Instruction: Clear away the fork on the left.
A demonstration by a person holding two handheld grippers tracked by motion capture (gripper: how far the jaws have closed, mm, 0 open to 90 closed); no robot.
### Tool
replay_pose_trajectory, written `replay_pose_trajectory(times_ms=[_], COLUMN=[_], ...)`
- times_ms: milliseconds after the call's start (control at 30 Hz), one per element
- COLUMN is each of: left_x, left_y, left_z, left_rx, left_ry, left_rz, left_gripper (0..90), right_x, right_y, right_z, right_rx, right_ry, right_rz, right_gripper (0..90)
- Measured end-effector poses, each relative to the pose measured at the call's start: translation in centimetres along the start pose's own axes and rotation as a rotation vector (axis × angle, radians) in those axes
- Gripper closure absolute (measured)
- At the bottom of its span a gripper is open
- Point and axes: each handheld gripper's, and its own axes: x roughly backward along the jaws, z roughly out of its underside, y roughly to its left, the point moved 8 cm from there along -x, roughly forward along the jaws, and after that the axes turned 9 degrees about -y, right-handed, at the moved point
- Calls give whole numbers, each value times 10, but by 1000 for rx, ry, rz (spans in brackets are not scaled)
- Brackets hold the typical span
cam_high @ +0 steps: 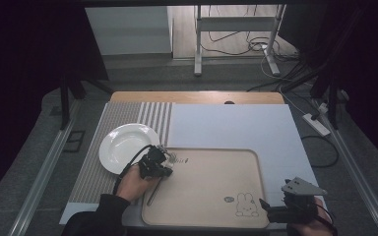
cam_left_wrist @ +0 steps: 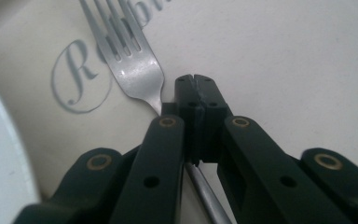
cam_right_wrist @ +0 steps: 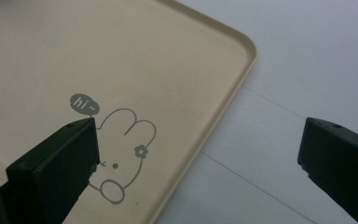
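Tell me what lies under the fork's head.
Under the fork head is the beige tray, with grey printed lettering showing between and beside the tines. The left tongs are shut on the handle, hiding the stretch of handle and tray beneath them.

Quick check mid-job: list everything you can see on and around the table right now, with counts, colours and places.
Fork: one, silver, over the tray's left edge, handle clamped in the left claw.
Tray: one, beige with a rabbit drawing, front centre.
Plate: one, white, left of the tray on the striped mat.
Striped mat: one, grey, left side.
Sheet: one, pale, under the tray.
Left claw: black, shut on the fork.
Right claw: black, open over the tray's right corner.
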Motion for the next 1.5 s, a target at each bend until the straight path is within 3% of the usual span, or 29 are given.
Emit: replay_pose_trajectory(times_ms=[633,800,1067,1167,1233,1500], left_x=[11,12,25,27,28,31], left_y=[18,16,11,7,7,7], left_z=[10,8,-1,-1,-1,-4], left_rx=[37,44,24,-7,-25,-58], left_ry=[12,-9,-112,-123,-124,-159], left_rz=[-36,-10,5,23,2,-12], left_gripper=[879,861,712,664,626,503], right_x=[0,0,0,0,0,0], right_y=[0,0,0,0,0,0], right_z=[0,0,0,0,0,0], right_rx=[4,4,1,-1,-1,-1], right_ry=[4,3,2,1,1,2], right_rz=[-1,-2,-2,-2,-2,-4], right_gripper=[0,0,0,0,0,0])
